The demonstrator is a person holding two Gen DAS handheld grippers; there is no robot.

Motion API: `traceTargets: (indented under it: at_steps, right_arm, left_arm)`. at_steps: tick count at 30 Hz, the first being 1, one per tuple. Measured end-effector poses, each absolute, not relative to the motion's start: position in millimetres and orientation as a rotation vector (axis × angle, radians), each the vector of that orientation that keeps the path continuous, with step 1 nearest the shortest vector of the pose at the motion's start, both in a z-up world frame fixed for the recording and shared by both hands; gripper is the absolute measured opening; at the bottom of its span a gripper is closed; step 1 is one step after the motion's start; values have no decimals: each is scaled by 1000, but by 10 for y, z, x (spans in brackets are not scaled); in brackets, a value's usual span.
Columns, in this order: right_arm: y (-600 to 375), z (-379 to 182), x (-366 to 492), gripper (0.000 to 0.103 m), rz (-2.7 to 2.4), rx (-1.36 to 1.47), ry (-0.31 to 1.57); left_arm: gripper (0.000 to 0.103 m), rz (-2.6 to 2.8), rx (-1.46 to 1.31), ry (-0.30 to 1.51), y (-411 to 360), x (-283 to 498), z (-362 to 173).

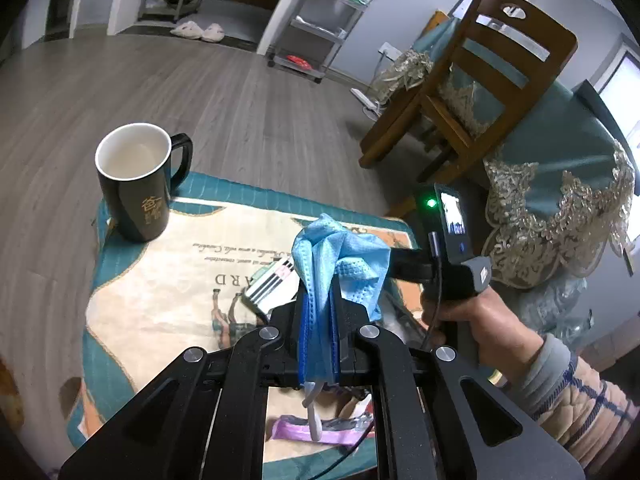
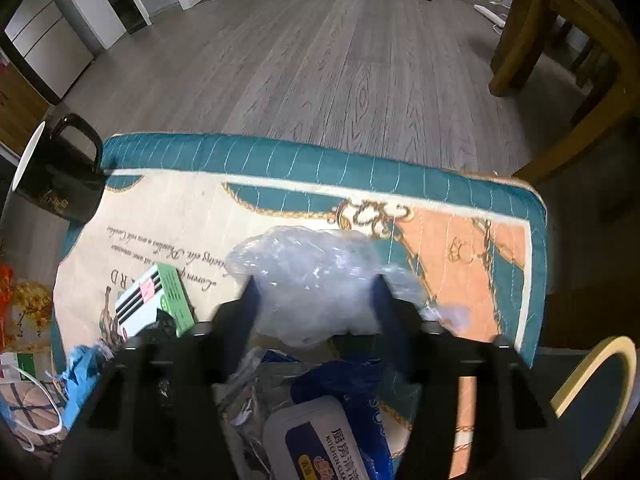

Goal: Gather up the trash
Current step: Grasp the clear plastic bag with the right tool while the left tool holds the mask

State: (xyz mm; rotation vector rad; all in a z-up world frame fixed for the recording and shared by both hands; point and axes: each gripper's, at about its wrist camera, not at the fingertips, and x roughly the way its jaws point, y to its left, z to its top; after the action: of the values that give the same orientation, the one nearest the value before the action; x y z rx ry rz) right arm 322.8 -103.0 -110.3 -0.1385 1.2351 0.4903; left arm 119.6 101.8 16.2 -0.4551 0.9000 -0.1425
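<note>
My left gripper (image 1: 318, 300) is shut on a crumpled blue face mask (image 1: 340, 260) and holds it above the printed table mat (image 1: 160, 292); the mask's white ear loop (image 1: 314, 412) hangs below. My right gripper (image 2: 316, 284) is open with crumpled clear plastic (image 2: 308, 280) between its fingers, over the mat (image 2: 440, 208). The right gripper (image 1: 452, 256) also shows in the left wrist view, just right of the mask. A small green-and-white striped box (image 1: 270, 284) lies on the mat and shows in the right view (image 2: 156, 300) too.
A black mug (image 1: 136, 180) stands at the mat's far left corner. A blue kitchen-wipes pack (image 2: 320, 432) and a purple wrapper (image 1: 296, 432) lie near me. A wooden chair (image 1: 480, 92) and a lace-draped table (image 1: 560, 184) stand to the right.
</note>
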Motion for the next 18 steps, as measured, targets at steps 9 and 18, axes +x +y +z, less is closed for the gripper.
traceTargets:
  at_steps: [9,18]
  right_arm:
    - [-1283,-670,3155,6,508,-38,1097]
    - [-1740,-111,2860,6,481,18,969]
  left_arm:
    - [10,-146,-447,888,973,1212,196]
    - [10,-175,-434,865,823,1244,287]
